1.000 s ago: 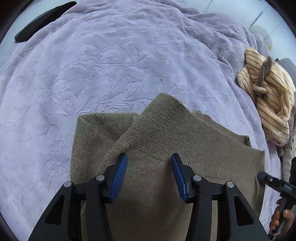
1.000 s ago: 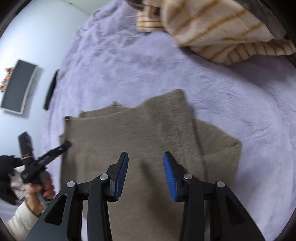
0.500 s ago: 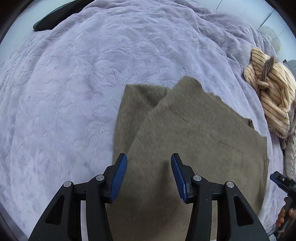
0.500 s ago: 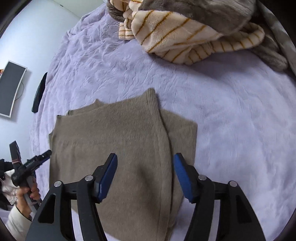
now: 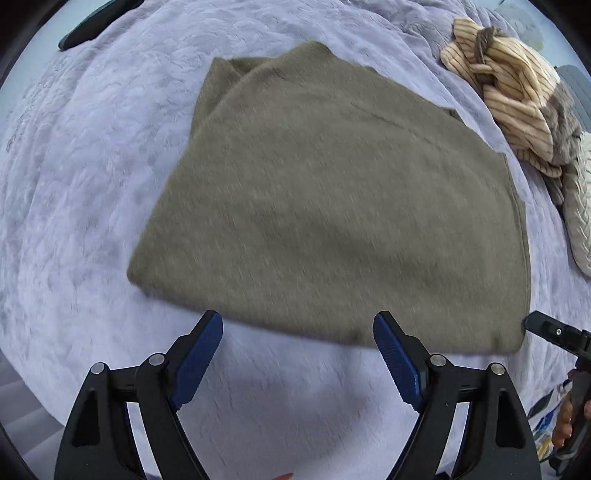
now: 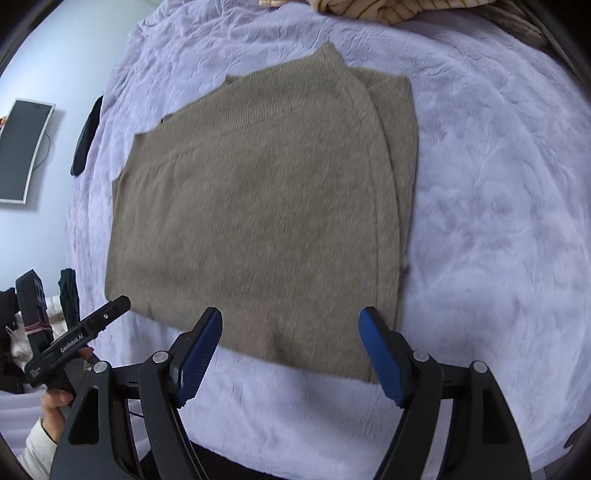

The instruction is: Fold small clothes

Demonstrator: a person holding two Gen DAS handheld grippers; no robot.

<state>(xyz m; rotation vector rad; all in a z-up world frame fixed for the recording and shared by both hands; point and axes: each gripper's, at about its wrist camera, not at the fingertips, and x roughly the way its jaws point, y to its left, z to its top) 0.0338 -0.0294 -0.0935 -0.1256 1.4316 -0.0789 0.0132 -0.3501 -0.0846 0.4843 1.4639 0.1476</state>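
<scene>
Where the olive-brown knit garment (image 5: 332, 206) was examined, it was found lying flat on the lavender plush blanket (image 5: 92, 177), folded upon itself, with one folded layer seen stepped along its edge in the right wrist view; its surface was slightly blurred in both views. The left gripper (image 5: 297, 354) was observed just beyond the near hem of the garment, over bare blanket; its blue-padded jaws had just been opening and stood wide apart, with nothing between them and no contact with the cloth. The right gripper (image 6: 290, 345) was observed at the same near hem, toward the garment's other corner; its jaws had likewise just been opening and stood wide, the hem lying under the gap but not pressed by either pad. A heap of striped cream clothing (image 5: 509, 92) was noted well apart from the garment, past its far corner; a dark flat object (image 5: 96, 24) was noted on the blanket's far edge, also well apart from the garment; what it was could not be told.
</scene>
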